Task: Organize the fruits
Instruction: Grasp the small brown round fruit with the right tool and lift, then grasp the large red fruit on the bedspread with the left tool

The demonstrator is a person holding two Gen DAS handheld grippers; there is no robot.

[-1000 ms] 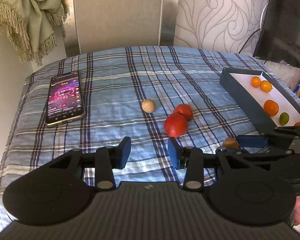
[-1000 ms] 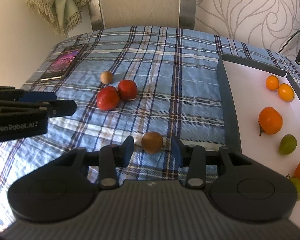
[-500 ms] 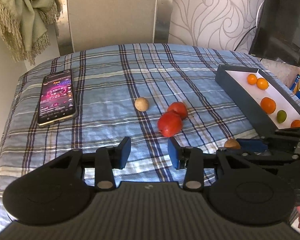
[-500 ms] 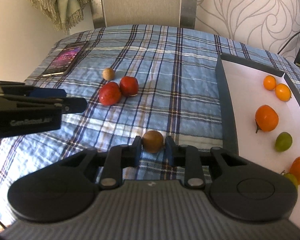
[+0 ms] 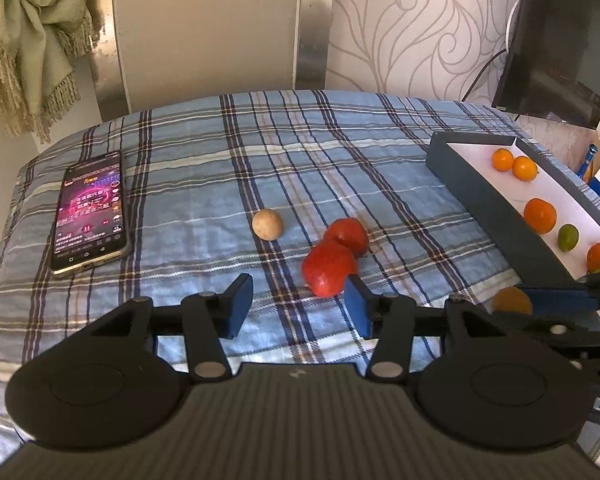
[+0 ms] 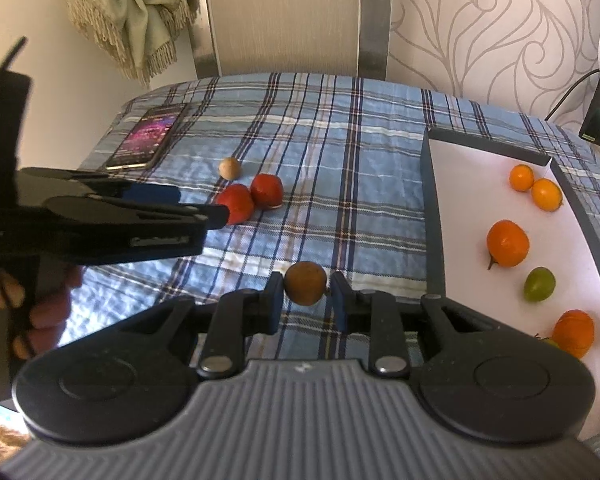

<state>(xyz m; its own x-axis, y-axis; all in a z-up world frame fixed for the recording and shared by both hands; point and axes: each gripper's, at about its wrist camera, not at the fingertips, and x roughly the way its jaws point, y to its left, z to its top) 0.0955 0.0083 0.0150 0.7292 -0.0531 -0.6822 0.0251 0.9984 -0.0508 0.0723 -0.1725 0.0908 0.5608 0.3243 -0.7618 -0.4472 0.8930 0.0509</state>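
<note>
My right gripper point(image 6: 305, 300) pinches the brown fruit point(image 6: 305, 289); it's round, may squirt out before the tray point(image 6: 434, 216) at two o'clock.

Tablecloth point(image 5: 188, 200) – blue plaid, dark and white stripes. Two fruits point(image 5: 332, 264) red; round fruit point(image 6: 305, 283) brown; smaller one point(image 5: 267, 224) tan. Tray point(image 6: 432, 216) – dark grey wall, white floor, with orange fruits point(image 6: 507, 243) and green fruit point(image 6: 539, 284). Wallpaper point(image 5: 412, 28) cream swirls. Fingers point(image 5: 358, 308) blue.
</note>
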